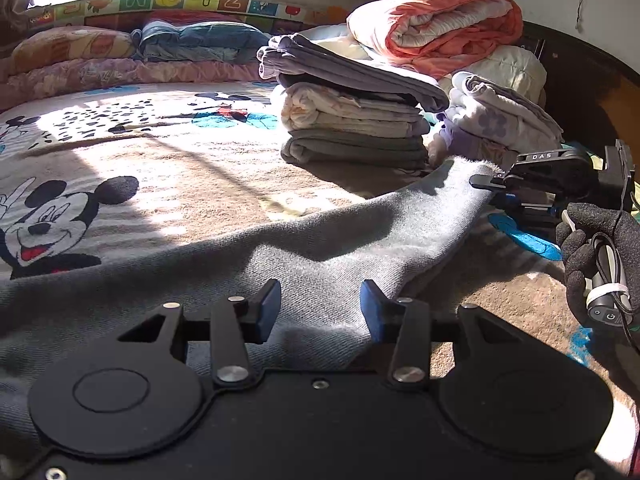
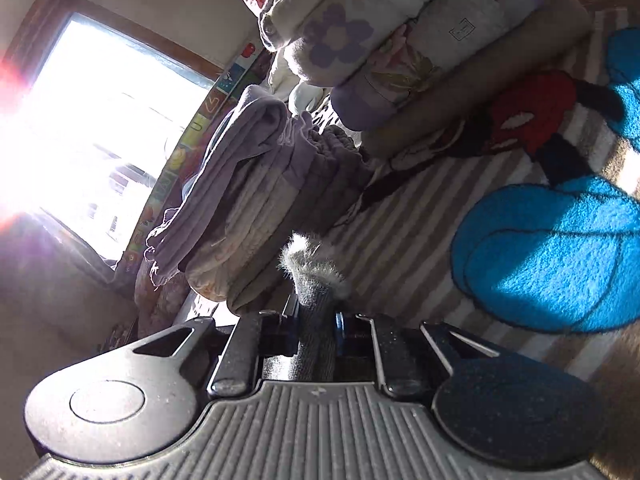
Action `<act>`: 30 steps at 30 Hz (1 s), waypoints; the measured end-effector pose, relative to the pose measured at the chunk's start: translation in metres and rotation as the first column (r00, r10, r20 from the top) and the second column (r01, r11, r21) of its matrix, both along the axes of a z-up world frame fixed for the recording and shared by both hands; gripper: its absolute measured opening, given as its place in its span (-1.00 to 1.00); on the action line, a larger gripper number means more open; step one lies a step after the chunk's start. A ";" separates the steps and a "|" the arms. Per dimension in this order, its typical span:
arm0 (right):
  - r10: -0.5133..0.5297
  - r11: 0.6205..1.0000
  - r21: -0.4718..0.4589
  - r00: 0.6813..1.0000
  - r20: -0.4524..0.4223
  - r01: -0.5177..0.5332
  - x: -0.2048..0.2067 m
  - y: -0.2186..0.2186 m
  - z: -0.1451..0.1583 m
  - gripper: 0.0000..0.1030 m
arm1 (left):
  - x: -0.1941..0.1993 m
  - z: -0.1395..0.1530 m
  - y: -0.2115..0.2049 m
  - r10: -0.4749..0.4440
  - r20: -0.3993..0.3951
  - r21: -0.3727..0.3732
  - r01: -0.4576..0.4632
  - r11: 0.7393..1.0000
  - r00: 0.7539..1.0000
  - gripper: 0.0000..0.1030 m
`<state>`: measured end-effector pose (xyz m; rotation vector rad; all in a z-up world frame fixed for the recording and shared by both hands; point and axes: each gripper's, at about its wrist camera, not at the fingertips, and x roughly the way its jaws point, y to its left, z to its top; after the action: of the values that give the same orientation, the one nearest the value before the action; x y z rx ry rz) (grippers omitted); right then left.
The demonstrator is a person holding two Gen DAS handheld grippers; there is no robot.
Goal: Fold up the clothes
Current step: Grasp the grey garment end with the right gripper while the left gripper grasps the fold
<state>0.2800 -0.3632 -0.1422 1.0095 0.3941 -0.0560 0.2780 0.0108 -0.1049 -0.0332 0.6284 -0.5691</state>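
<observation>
Grey garment — fuzzy-edged, stretched taut — clamped in right gripper jaws; left gripper jaws apart.

A grey garment is seen on a beige cartoon-mouse blanket; an orange-and-white quilt is seen behind.

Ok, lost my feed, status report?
Left claw open over grey knit garment. Right claw shut on its fuzzy end. Stack of folded clothes beyond, clear.
</observation>
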 end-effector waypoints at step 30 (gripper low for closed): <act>0.002 0.997 0.083 0.996 0.090 -0.010 -0.006 0.010 0.025 -0.67 | -0.030 0.023 -0.014 0.170 0.164 -0.046 -0.164 0.985 0.972 -0.43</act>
<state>0.2741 -0.3530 -0.1177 1.0891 0.3190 0.0114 0.2481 -0.0030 -0.0819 -0.0670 0.4475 -0.4138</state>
